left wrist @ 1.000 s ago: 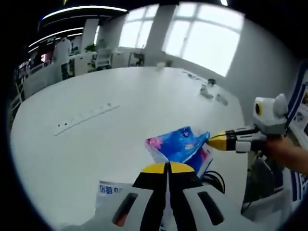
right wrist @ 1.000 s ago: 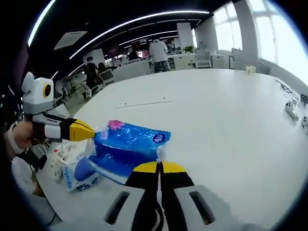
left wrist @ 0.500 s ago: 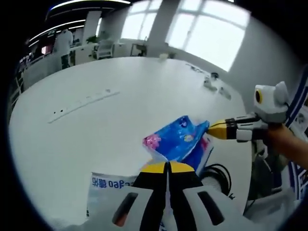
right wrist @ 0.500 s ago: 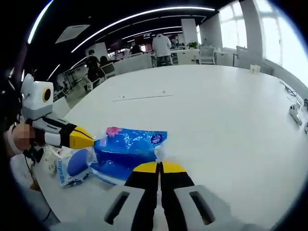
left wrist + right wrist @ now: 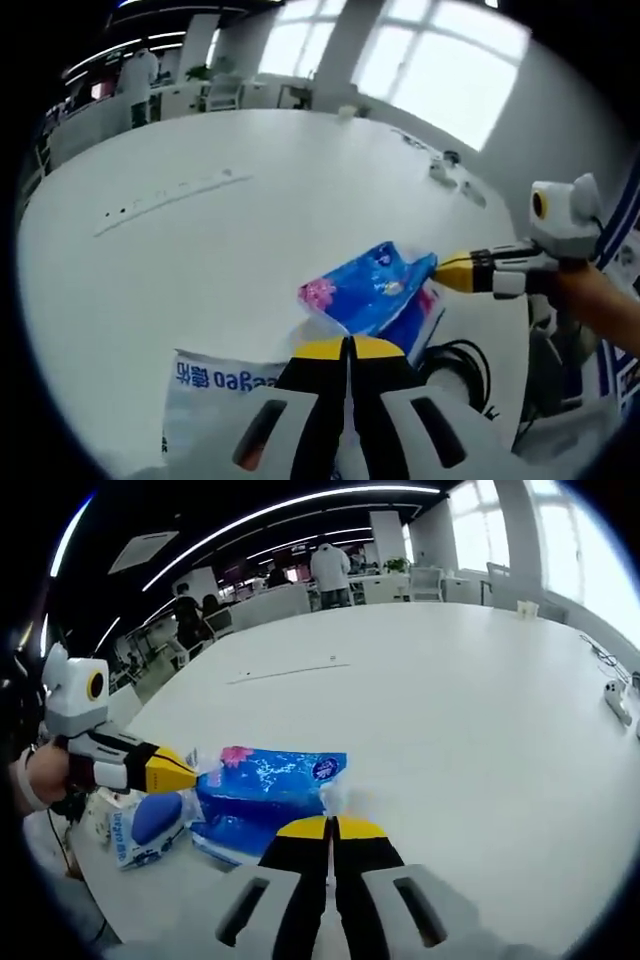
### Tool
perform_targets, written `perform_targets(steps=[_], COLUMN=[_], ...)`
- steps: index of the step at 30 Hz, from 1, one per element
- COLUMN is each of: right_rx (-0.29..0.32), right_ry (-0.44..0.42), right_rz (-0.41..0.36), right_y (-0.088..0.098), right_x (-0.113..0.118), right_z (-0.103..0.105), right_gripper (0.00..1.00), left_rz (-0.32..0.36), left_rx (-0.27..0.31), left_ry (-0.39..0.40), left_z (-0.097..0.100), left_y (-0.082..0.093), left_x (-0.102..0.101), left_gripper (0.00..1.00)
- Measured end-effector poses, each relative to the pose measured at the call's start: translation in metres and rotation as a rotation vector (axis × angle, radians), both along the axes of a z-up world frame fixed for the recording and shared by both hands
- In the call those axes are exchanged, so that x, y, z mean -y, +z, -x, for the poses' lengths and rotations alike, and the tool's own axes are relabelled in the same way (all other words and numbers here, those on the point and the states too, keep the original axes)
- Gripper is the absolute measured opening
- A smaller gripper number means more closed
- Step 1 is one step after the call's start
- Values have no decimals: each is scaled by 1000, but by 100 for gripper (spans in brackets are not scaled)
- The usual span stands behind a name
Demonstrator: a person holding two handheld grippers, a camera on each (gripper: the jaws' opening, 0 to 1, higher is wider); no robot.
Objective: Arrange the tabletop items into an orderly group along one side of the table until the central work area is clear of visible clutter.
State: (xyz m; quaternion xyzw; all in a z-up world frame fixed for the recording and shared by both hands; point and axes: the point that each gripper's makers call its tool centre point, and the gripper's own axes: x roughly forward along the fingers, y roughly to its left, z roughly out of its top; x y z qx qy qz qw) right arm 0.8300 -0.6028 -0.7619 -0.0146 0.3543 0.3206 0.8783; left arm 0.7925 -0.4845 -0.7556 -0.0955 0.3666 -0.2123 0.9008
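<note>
The right gripper [image 5: 331, 825] has its yellow-tipped jaws closed on a crinkly blue plastic packet [image 5: 268, 795]; left of it, the left gripper [image 5: 190, 773] grips the packet's other end above the white counter [image 5: 450, 720].

We are standing in an open-plan office: a large white desk [image 5: 480, 710], ceiling strip lights [image 5: 290, 505], tall windows [image 5: 440, 60], distant workstations [image 5: 270, 605].

Packet [image 5: 268, 798] lies on table [image 5: 470, 730] between left gripper [image 5: 176, 770] and right gripper [image 5: 330, 830]; pouch [image 5: 145, 825] just beside packet, near table edge.
</note>
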Motion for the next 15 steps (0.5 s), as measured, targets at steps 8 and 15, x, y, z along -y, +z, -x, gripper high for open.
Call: perform_targets(steps=[8,15], right_rx=[-6,-16], right_ry=[4,-7], right_rz=[11,9], right_y=[-6,-11], right_x=[0,3], right_z=[-4,-5], right_gripper=[0,0], left_rz=[11,25], left_rx=[-4,-13], left_ry=[23,42], left_z=[-2,-1], left_y=[-9,-18], left_x=[0,3], left_gripper=[0,0])
